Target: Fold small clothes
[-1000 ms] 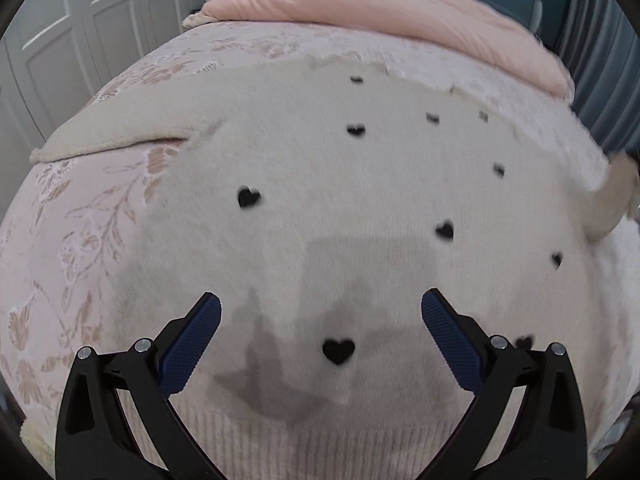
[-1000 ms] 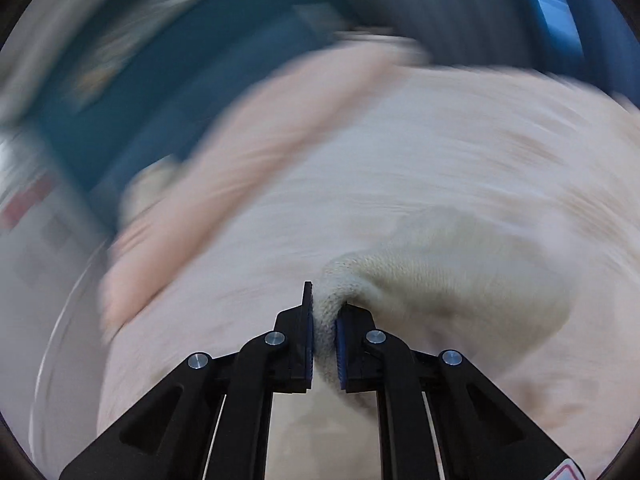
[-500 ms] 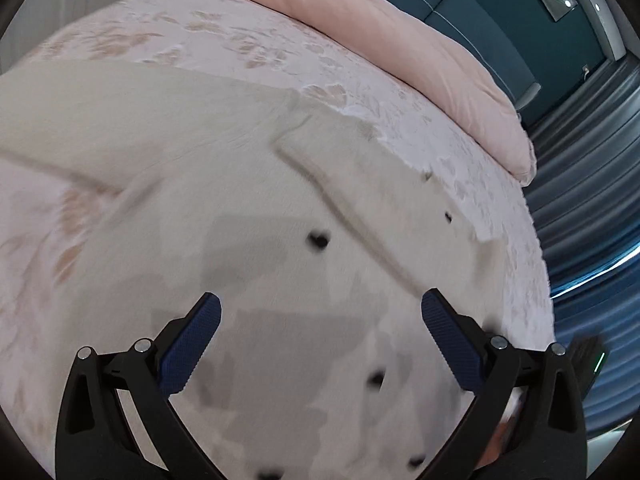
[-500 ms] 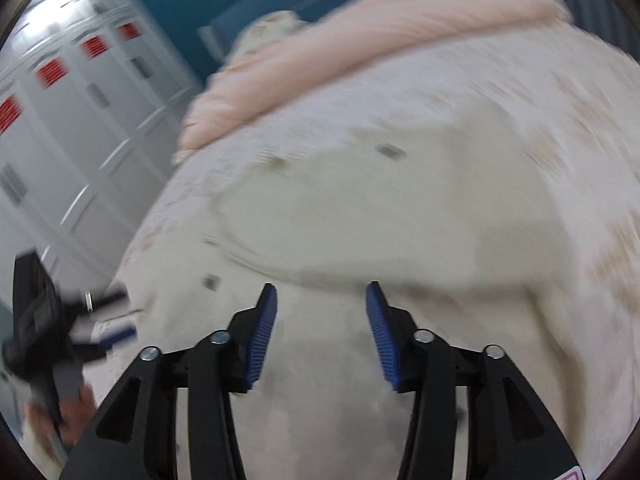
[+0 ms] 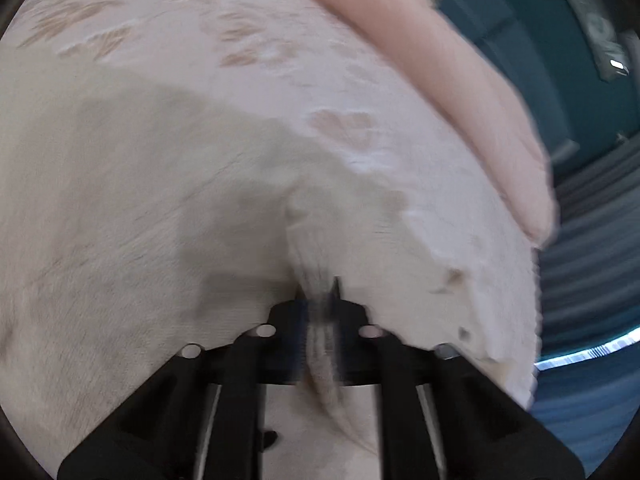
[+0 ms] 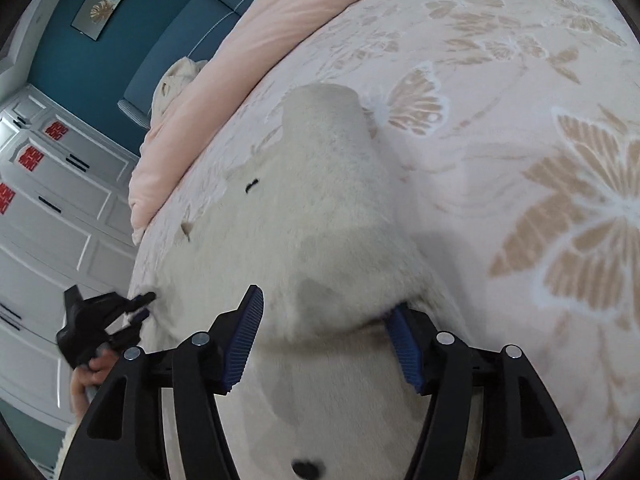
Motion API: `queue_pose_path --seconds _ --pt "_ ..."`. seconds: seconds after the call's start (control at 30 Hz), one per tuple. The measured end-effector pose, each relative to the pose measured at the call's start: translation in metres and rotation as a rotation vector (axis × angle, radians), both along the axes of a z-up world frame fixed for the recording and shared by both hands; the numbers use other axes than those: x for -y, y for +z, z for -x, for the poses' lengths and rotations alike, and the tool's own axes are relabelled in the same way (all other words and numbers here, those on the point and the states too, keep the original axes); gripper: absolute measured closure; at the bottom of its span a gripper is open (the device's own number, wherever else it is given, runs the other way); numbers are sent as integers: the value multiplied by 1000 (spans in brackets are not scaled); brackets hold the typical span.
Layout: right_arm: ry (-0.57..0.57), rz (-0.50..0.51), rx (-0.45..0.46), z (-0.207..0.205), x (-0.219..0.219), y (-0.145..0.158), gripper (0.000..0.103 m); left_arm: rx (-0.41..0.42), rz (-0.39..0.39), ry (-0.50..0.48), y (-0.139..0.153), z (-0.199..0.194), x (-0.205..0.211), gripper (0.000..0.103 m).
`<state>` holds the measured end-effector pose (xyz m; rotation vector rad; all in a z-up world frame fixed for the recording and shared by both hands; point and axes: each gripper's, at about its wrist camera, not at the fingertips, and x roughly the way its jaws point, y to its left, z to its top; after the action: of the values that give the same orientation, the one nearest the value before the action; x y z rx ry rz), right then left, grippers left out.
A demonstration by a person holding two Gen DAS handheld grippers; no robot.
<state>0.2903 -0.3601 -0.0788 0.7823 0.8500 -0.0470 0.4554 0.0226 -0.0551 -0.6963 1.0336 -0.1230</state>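
Left tool clamped on a ribbed fold of the cream sweater, fabric pinched between its closed fingers and trailing back toward the camera. Right tool spread wide, blue pads either side of a raised hump of the same sweater, contact unclear. Sweater spread ahead of both tools on the floral bedspread, pink duvet beyond.

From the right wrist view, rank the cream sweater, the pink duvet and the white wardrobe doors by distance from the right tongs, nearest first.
1. Cream sweater: lies right between the open fingers of the right tongs.
2. Pink duvet: rolled along the bed's far edge, upper left.
3. White wardrobe doors: beyond the bed, far left.
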Motion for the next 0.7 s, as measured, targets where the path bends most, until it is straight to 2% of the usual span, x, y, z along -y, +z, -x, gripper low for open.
queue_pose_path --seconds 0.03,0.1,0.2,0.23,0.27,0.3,0.33,0.37,0.4,0.47,0.5,0.53,0.57,0.6,0.63,0.67,0.7 --pt "14 8 20 -3 -2 6 94 41 -11 6 12 8 -3 94" --pt "18 6 82 1 -4 23 94 129 -15 -7 35 26 -14 94" --pt "16 13 160 11 0 39 95 176 -62 -3 41 53 -31 94" --pt "17 27 133 9 2 32 95 163 -72 5 31 57 -38 94" --pt "34 49 56 3 2 16 95 136 -85 8 21 56 -41 94" --pt "46 75 -38 -2 2 -2 96 75 -104 14 -1 55 -45 94" --pt "41 80 -79 -2 3 -13 97 31 -114 19 -14 55 -48 94" --pt "30 66 -56 3 3 -11 96 1 -116 29 -26 56 -50 94" --pt "25 76 -36 8 1 0 96 11 -98 33 -31 55 -51 94" --pt "23 141 27 16 -4 20 94 33 -113 35 -30 56 -49 92" --pt "24 193 1 15 -7 18 94 34 -127 35 -28 55 -46 92" --pt "41 251 -79 10 -9 6 94 34 -132 33 -27 55 -46 92" --pt "54 255 -119 8 -9 -3 95 36 -129 32 -23 58 -47 91" --pt "45 245 -104 15 -10 -1 92 38 -120 35 -19 60 -50 89" --pt "38 256 -101 22 -13 7 87 56 -100 43 -11 67 -60 81" --pt "48 294 -96 33 -22 20 84 78 -91 49 -1 76 -73 65" --pt "58 320 -86 41 -29 28 81 105 -99 72 9 86 -92 54"
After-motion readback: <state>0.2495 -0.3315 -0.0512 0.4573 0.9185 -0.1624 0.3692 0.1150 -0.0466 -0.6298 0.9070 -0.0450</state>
